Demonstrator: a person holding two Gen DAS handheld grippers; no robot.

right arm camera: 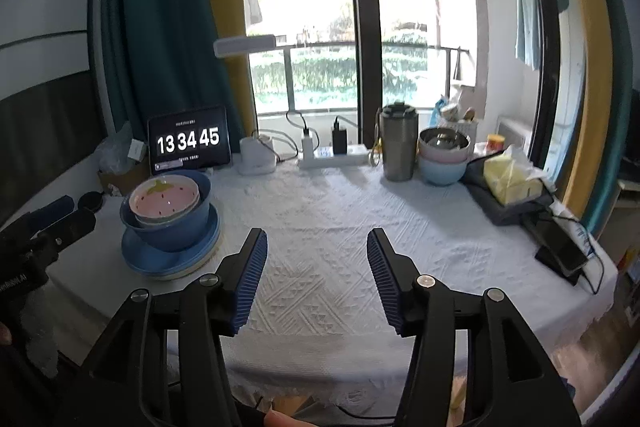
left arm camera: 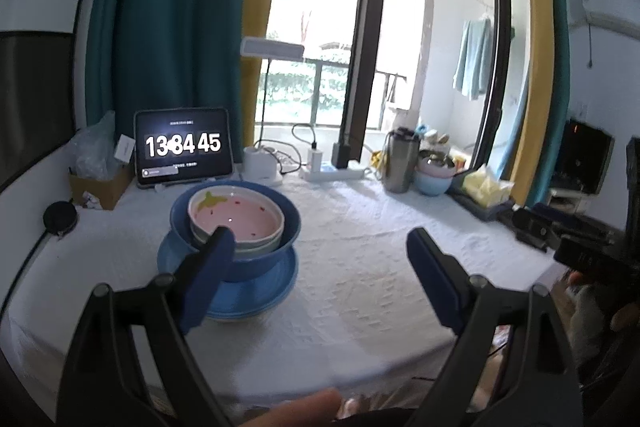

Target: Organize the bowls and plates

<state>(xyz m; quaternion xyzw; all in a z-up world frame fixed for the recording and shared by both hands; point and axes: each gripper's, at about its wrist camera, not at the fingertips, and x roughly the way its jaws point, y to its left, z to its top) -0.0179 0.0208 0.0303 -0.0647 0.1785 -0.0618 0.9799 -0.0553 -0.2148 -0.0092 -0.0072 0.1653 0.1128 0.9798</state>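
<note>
On the white tablecloth (left arm camera: 360, 267) stands a stack: a pink strawberry bowl (left arm camera: 236, 219) nested in a pale bowl, inside a dark blue bowl (left arm camera: 260, 259), on blue plates (left arm camera: 256, 295). The right wrist view shows the same stack, with the strawberry bowl (right arm camera: 164, 201) on top, at the left. My left gripper (left arm camera: 320, 239) is open and holds nothing; its left finger (left arm camera: 208, 279) shows in front of the stack's near side. My right gripper (right arm camera: 317, 235) is open over bare cloth to the right of the stack, with nothing between its pads.
At the back stand a tablet clock (right arm camera: 188, 145), a white lamp base (right arm camera: 256, 157), a power strip (right arm camera: 332, 157), a steel tumbler (right arm camera: 398, 143) and a steel bowl stacked in pink and light blue bowls (right arm camera: 442, 157). A tissue pack (right arm camera: 508, 177) and a phone (right arm camera: 560, 251) lie at the right.
</note>
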